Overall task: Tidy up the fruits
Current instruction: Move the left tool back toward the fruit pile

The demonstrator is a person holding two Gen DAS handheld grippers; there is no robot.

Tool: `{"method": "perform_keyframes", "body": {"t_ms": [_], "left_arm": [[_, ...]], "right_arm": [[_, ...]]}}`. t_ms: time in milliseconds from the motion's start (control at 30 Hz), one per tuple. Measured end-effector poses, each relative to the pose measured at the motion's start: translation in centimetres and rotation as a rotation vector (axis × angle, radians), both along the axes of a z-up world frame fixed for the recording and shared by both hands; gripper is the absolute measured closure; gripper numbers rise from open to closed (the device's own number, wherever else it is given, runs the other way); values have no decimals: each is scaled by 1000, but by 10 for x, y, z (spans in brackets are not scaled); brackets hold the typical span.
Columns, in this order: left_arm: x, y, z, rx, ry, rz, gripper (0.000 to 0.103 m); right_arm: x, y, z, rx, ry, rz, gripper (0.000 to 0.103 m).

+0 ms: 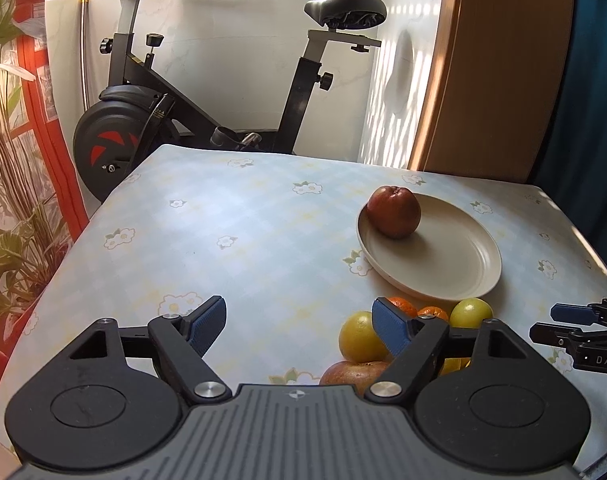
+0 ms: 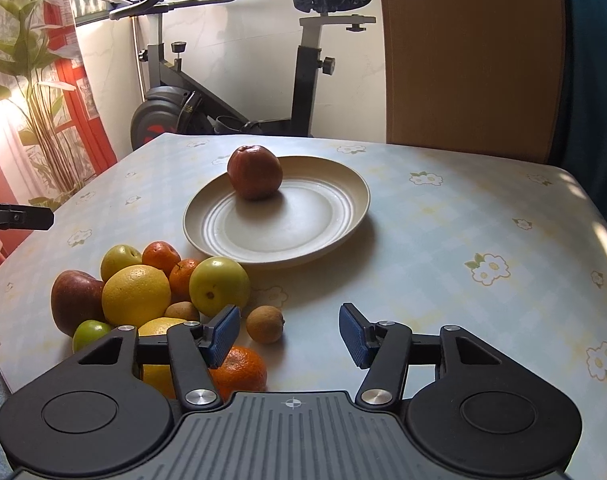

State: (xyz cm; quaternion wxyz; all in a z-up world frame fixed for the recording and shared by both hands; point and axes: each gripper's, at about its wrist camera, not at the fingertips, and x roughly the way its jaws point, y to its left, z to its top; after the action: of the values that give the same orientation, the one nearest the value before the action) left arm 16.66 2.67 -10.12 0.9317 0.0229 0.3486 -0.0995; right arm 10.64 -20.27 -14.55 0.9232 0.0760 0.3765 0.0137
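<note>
Left gripper [image 1: 299,330] jaws wide, nothing between the blue pads, only tablecloth [image 1: 239,240] under the gap. Right gripper [image 2: 289,334] jaws part open, narrower than the left, also empty

Fruit positions relative to right gripper:
- red apple [image 2: 255,172] dead ahead, on the far-left part of the cream plate [image 2: 327,224]; only fruit on the plate
- plate ahead of the jaws, slightly left of centre
- loose pile ahead-left, off the plate: green apple [image 2: 219,284], large yellow citrus [image 2: 136,294], second red apple [image 2: 75,300], 2 small oranges [image 2: 161,256], small brown fruit [image 2: 264,323] just ahead of the left finger, 1 orange [image 2: 239,368] partly under that finger [image 2: 223,334]

Relative to left gripper: same pile sits at and behind its right finger [image 1: 389,330], plate ahead-right

Readable text: "DAS" in white letters on the right gripper's body as seen at the edge of the left wrist view, rest cut off. Exercise bike [image 1: 207,80] behind the table, no legible marking
</note>
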Motion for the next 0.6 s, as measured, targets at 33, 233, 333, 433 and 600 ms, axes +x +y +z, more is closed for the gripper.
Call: {"method": "perform_keyframes", "body": {"t_ms": [33,233,333,433,600], "left_arm": [[0,-1,0,-1,1,-2,21],[-1,-6,-2,-2,16,-32,23],[-3,-5,-2,-3,16,-46,23],[-5,-5,-2,-4,16,-49,24],[-11,-7,-3,-19,27,-59,24]], "right_arm": [[0,0,1,2,-3,0,52],[-3,5,4,6,-8,24,52],[-6,9,6,-13,-9,37,52],[-9,12,7,-26,-4,50,52],[-21,14,10,-23,10,65,53]]}}
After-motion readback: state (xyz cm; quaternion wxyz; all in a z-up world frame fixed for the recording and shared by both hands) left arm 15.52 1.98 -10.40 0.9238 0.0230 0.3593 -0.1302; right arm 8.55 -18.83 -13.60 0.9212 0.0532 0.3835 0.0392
